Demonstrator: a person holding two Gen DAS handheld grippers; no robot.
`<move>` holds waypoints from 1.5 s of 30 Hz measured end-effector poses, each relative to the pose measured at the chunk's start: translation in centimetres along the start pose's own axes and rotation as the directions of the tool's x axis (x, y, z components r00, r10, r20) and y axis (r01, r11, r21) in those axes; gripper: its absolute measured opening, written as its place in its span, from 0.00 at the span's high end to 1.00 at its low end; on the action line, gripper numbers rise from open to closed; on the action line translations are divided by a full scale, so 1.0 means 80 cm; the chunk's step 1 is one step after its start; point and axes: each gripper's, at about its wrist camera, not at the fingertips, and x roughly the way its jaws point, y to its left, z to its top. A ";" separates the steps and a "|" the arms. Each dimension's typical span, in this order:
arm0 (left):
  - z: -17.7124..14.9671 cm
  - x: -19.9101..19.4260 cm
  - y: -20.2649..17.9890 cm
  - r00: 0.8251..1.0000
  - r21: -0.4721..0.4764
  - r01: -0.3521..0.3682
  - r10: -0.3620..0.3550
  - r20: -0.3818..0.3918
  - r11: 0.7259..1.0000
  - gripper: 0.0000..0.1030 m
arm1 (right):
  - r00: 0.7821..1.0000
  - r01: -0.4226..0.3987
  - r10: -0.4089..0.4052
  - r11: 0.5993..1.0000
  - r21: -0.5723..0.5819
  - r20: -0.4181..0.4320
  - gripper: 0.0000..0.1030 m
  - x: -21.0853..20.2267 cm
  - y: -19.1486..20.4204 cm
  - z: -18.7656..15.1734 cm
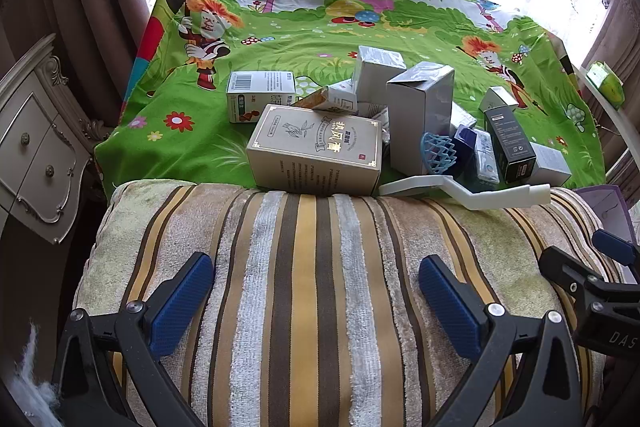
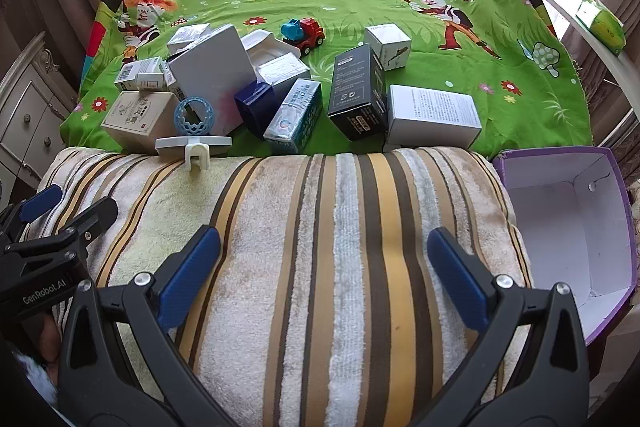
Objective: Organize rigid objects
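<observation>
Beside boxes (image 2: 352,95), handle (image 1: 468,193) crosswise.

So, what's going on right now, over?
Left gripper and right gripper open, empty, above striped towel. Boxes jumbled on green cloth. Purple bin empty at right. Path clear.

Towel (image 2: 320,227): beige, brown, yellow, white stripes. Cloth (image 2: 340,7): bright green, cartoon trees, flowers, orange-haired figures. Bin (image 2: 560,163): purple outside, white inside. Black box (image 2: 356,95), white print. Toy truck (image 2: 303,31): red and blue. Gripper pads (image 2: 188,275): blue.
</observation>
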 end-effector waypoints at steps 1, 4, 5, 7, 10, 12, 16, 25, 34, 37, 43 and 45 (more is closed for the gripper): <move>0.000 0.000 -0.001 1.000 0.000 -0.001 0.001 0.000 1.000 0.00 | 1.000 0.001 -0.001 1.000 0.000 0.001 0.00 0.000 0.000 -0.001; 0.000 -0.001 -0.001 1.000 0.001 -0.002 0.002 0.001 1.000 0.00 | 1.000 0.006 -0.006 1.000 -0.004 -0.003 0.00 0.000 0.004 0.002; -0.001 -0.001 -0.001 1.000 0.000 -0.002 0.002 0.002 1.000 0.00 | 1.000 0.007 -0.007 1.000 -0.004 -0.002 0.00 0.000 0.003 0.002; 0.000 0.000 -0.001 1.000 0.000 -0.002 0.002 0.002 1.000 0.00 | 1.000 0.004 -0.004 1.000 -0.002 0.000 0.00 0.000 0.002 0.002; 0.000 0.000 -0.001 1.000 0.000 -0.003 0.003 0.002 1.000 0.00 | 1.000 0.004 -0.004 1.000 -0.002 0.000 0.00 0.000 0.003 0.002; -0.001 0.000 -0.002 1.000 0.000 -0.004 0.004 0.002 1.000 0.00 | 1.000 0.004 -0.004 1.000 -0.003 0.000 0.00 0.000 0.003 0.002; -0.001 0.000 -0.002 1.000 -0.001 -0.004 0.004 0.003 1.000 0.00 | 1.000 0.004 -0.004 1.000 -0.002 0.000 0.00 0.001 0.003 0.002; -0.001 0.000 -0.002 1.000 -0.001 -0.005 0.005 0.003 1.000 0.00 | 1.000 0.005 -0.005 1.000 -0.002 0.001 0.00 0.001 0.003 0.001; -0.001 -0.001 -0.002 1.000 -0.002 -0.007 0.007 0.004 1.000 0.00 | 1.000 0.005 -0.005 1.000 -0.002 0.002 0.00 0.000 0.002 0.001; -0.001 -0.001 -0.002 1.000 -0.003 -0.008 0.008 0.004 1.000 0.00 | 1.000 0.005 -0.005 1.000 -0.001 0.002 0.00 0.000 0.002 0.001; -0.001 0.000 -0.002 1.000 -0.004 -0.009 0.009 0.004 1.000 0.00 | 1.000 0.005 -0.005 1.000 -0.001 0.002 0.00 0.000 0.002 0.001; -0.001 -0.001 -0.002 1.000 -0.005 -0.009 0.009 0.004 1.000 0.00 | 1.000 0.005 -0.005 1.000 -0.001 0.002 0.00 0.001 0.002 0.001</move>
